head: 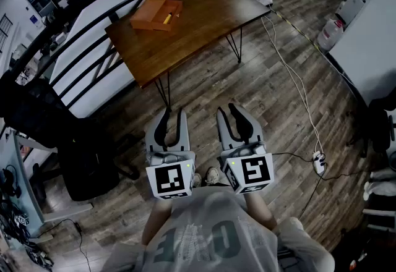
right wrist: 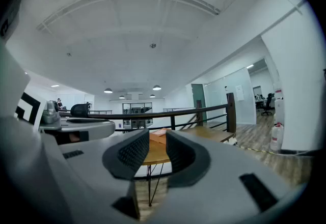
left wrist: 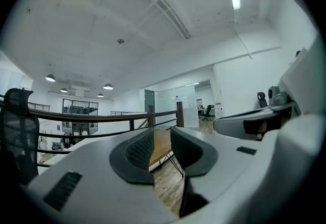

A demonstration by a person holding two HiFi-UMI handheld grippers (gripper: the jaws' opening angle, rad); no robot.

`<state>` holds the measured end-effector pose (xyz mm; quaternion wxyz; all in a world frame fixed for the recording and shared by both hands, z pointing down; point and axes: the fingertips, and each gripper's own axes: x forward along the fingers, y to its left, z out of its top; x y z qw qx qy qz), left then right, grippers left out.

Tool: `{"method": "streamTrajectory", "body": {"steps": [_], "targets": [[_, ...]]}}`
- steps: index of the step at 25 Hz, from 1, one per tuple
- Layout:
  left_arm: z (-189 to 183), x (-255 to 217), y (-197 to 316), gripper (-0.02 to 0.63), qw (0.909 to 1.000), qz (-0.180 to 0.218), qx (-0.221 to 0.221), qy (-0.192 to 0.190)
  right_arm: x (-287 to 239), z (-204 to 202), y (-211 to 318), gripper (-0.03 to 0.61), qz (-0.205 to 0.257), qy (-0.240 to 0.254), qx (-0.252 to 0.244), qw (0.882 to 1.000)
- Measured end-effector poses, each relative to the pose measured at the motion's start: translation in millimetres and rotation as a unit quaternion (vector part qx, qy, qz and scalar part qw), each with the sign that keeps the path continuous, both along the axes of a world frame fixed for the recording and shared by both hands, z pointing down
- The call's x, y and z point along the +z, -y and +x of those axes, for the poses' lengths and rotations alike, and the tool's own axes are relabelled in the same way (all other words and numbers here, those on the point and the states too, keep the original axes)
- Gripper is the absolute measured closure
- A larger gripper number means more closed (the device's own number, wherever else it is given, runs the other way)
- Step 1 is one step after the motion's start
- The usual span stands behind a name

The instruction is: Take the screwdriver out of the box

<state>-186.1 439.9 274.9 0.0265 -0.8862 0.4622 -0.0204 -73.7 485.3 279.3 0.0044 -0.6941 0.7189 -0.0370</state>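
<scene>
While the surface (head: 204, 17) stands well ahead, the left hand-held gripper (head: 172, 117) and right hand-held gripper (head: 227, 113) are held low by the body in the head view, since nothing is within reach. The screwdriver (head: 167, 17) is seen at the box (head: 151, 17), seemingly inside. In the left gripper view, the jaws are spread and empty. In the right gripper view, likewise spread and empty, they are aimed toward the box, which is judged an approach.

**An Office on an Upper Level**

A dark railing (right wrist: 159, 114) edged a wood-plank floor (head: 266, 97). Beyond it were glass partitions (left wrist: 173, 101), swivel chairs (left wrist: 208, 111) and round ceiling lamps (right wrist: 157, 87). A wooden table (head: 198, 17) stood by the railing, and a white cable (head: 297, 79) ran to a power strip (head: 318, 162).
</scene>
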Motion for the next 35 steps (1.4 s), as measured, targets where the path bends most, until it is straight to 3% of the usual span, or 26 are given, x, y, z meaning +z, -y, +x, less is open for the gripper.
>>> {"method": "streamTrajectory", "body": {"steps": [10, 22, 35], "targets": [[12, -3, -2, 0.502, 1.0, 0.002, -0.001, -0.006, 3, 10, -5, 0.468, 0.001, 0.009, -0.013, 1.0], [27, 4, -2, 0.502, 0.9997, 0.004, -0.022, -0.01, 4, 56, -8, 0.493, 0.022, 0.047, 0.002, 0.999], [34, 22, 40, 0.502, 0.9974, 0.042, -0.045, -0.037, 34, 81, 9, 0.505, 0.041, 0.012, 0.001, 0.999]]}}
